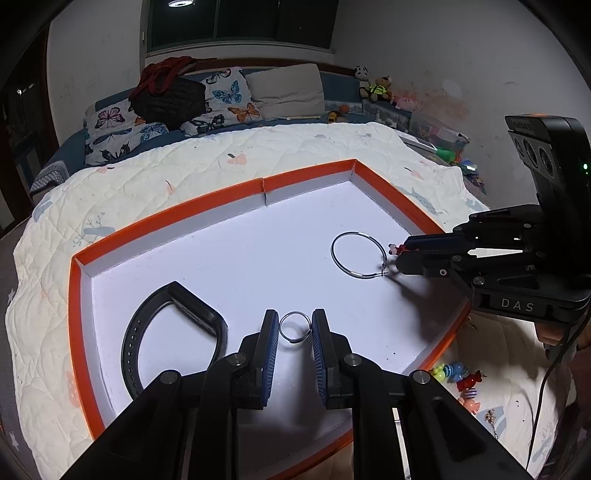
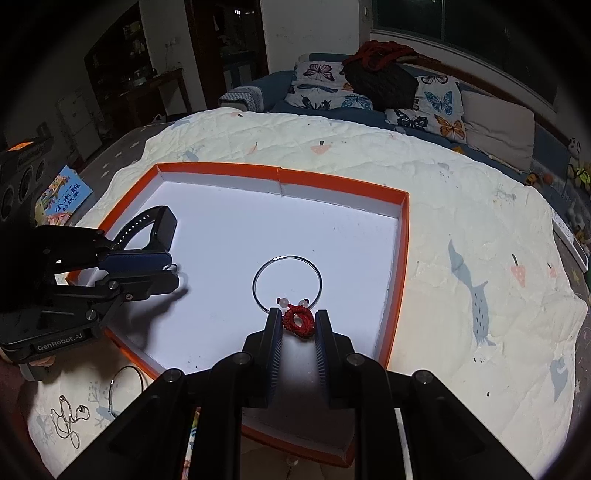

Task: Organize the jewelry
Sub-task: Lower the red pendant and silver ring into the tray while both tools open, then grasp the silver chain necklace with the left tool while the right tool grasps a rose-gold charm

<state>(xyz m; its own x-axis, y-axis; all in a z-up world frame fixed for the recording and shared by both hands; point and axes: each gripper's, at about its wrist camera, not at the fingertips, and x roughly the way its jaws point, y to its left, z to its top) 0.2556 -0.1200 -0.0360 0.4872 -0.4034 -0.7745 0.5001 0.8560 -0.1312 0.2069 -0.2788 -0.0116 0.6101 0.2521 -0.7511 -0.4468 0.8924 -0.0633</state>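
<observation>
Grippers low over tray [image 1: 166,218]: your left gripper [image 1: 294,329] clamped small ring [image 1: 294,325]; right gripper [image 2: 298,325] pinched red knot [image 2: 297,322].

dim room | ceiling lamp [image 1: 180,3] overhead | tray floor [image 1: 258,251] glares white | fisheye edges dark, warped

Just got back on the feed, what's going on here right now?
Jewelry is being sorted into an orange tray on a bed. The left gripper holds a small ring low over the tray floor, beside a black band. The right gripper grips a red knotted cord at the edge of a big hoop. More pieces lie outside on the quilt.
</observation>
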